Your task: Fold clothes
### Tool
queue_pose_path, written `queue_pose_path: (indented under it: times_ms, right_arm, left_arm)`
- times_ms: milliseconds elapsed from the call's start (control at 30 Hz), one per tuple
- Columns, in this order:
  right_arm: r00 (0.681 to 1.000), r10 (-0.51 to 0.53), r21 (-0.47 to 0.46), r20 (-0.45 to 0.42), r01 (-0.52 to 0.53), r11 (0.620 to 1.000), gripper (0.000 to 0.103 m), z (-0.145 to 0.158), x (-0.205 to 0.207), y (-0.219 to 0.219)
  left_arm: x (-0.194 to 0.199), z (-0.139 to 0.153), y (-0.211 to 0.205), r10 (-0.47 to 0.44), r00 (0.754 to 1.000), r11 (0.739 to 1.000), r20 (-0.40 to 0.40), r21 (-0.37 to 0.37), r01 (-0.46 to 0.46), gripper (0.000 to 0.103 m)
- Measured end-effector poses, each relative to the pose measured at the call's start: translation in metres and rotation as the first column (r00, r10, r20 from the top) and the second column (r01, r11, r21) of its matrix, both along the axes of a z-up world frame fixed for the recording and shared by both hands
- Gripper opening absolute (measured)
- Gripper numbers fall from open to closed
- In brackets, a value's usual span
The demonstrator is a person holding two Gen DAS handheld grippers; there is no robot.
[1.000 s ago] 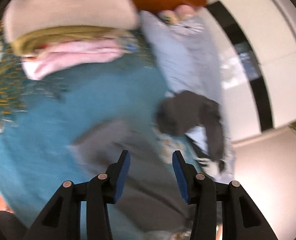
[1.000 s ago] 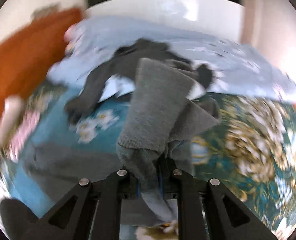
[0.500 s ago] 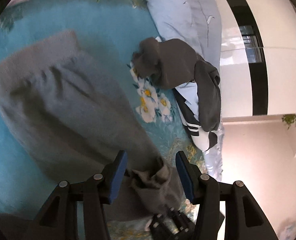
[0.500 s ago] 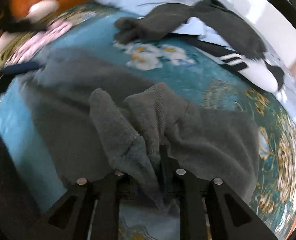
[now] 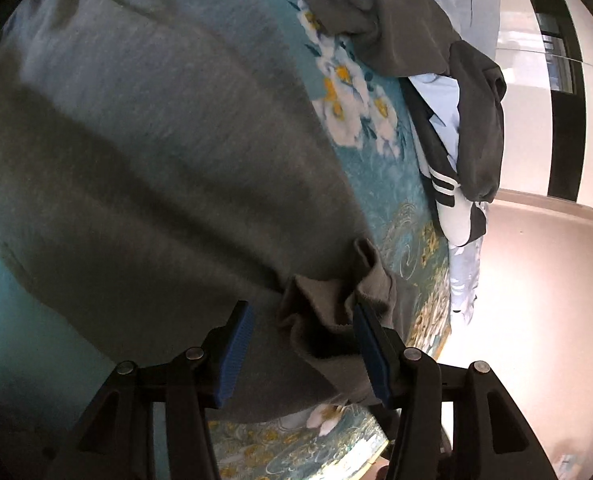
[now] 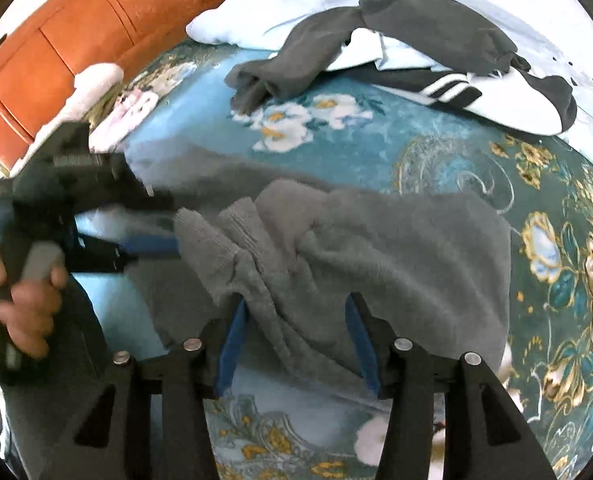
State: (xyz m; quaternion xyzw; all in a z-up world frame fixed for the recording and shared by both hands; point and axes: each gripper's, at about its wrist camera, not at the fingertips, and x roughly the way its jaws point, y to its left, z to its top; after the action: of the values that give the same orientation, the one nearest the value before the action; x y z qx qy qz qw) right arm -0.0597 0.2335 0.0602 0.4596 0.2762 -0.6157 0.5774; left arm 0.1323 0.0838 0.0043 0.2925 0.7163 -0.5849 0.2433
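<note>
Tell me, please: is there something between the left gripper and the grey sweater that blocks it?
Nothing visible does. The left gripper is open, and the bunched cuff of the grey sweater already sits between its blue pads. The dark garment lies apart, farther up the bedspread.

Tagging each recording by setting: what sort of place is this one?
Most likely a bedroom: clothes lie on a teal floral bedspread, with an orange wooden headboard behind it and a pale blue pillow or quilt at its head.
</note>
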Motion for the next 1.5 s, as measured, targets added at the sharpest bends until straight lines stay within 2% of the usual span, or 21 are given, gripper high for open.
queue_pose_path:
  times_ms: [67,133,267,333,467,567,767,800,867,933,1067,1233,1300,1367,1433,1500]
  right_arm:
    - [1.000,0.013,-0.031,-0.005,-0.013,0.999,0.051,0.009,0.004,-0.005]
    - [0.999,0.029,-0.060,0.028,-0.027,0.998,0.051,0.016,0.005,-0.006]
    - [0.999,0.051,-0.053,-0.008,-0.051,0.997,0.051,0.018,0.010,-0.009]
    - [0.998,0.041,-0.021,-0.039,-0.042,0.999,0.052,0.011,0.014,-0.012]
    - [0.998,0.062,0.034,0.007,-0.062,0.997,0.051,-0.010,0.026,-0.021]
    - [0.997,0.071,0.074,0.006,-0.071,0.995,0.051,-0.027,0.036,-0.031]
    - [0.997,0.059,0.160,-0.058,-0.049,0.986,0.051,-0.051,0.046,-0.041]
    - [0.996,0.059,0.162,-0.071,-0.047,0.986,0.049,-0.052,0.047,-0.040]
    - [0.994,0.039,0.161,-0.102,-0.022,0.987,0.027,-0.052,0.045,-0.038]
    - [0.997,-0.009,0.148,-0.074,0.020,0.989,0.017,-0.048,0.033,-0.035]
    - [0.991,-0.127,0.101,0.035,0.123,0.987,0.013,-0.030,-0.003,-0.021]
    - [0.980,-0.197,0.026,0.035,0.196,0.980,0.013,0.003,-0.036,0.006]
    - [0.974,-0.223,0.020,0.028,0.223,0.975,0.013,0.011,-0.047,0.016]
    - [0.969,-0.244,0.023,0.027,0.244,0.970,0.013,0.013,-0.055,0.022]
    - [0.966,-0.259,0.028,0.021,0.259,0.966,0.013,0.015,-0.059,0.027]
    - [0.962,-0.271,0.030,0.023,0.270,0.962,0.013,0.016,-0.062,0.032]
  left_arm:
    - [0.002,-0.001,0.003,0.005,1.000,1.000,-0.018,0.019,-0.005,0.056]
    - [0.005,-0.002,0.005,0.010,0.999,0.999,-0.035,0.038,-0.009,0.058]
    - [0.001,-0.004,0.009,-0.016,1.000,0.999,-0.008,0.041,0.017,0.059]
    - [-0.002,-0.004,0.011,-0.030,1.000,0.999,0.006,0.043,0.030,0.059]
    - [-0.002,-0.005,0.014,-0.041,0.999,0.998,0.028,0.040,0.040,0.059]
    - [0.002,-0.008,0.012,-0.018,1.000,0.998,0.013,0.057,0.017,0.059]
    - [0.001,-0.010,0.012,-0.028,0.999,0.998,0.029,0.052,0.027,0.059]
    - [-0.001,-0.011,0.012,-0.034,0.999,0.998,0.035,0.053,0.032,0.059]
    - [-0.004,-0.015,0.012,-0.043,0.998,0.997,0.035,0.067,0.041,0.062]
    - [-0.008,-0.020,0.011,-0.059,0.998,0.995,0.037,0.087,0.055,0.062]
    - [-0.019,-0.026,0.011,-0.113,0.993,0.990,0.040,0.092,0.109,0.062]
    - [-0.038,-0.027,0.014,-0.218,0.976,0.973,0.011,0.084,0.216,0.059]
    - [-0.045,-0.026,0.017,-0.259,0.966,0.963,0.008,0.074,0.257,0.046]
    - [-0.050,-0.024,0.018,-0.286,0.958,0.957,0.011,0.046,0.285,0.020]
    - [-0.055,-0.021,0.018,-0.307,0.952,0.952,0.000,0.015,0.307,0.008]
    - [-0.063,-0.011,0.019,-0.341,0.940,0.939,-0.004,-0.056,0.341,0.009]
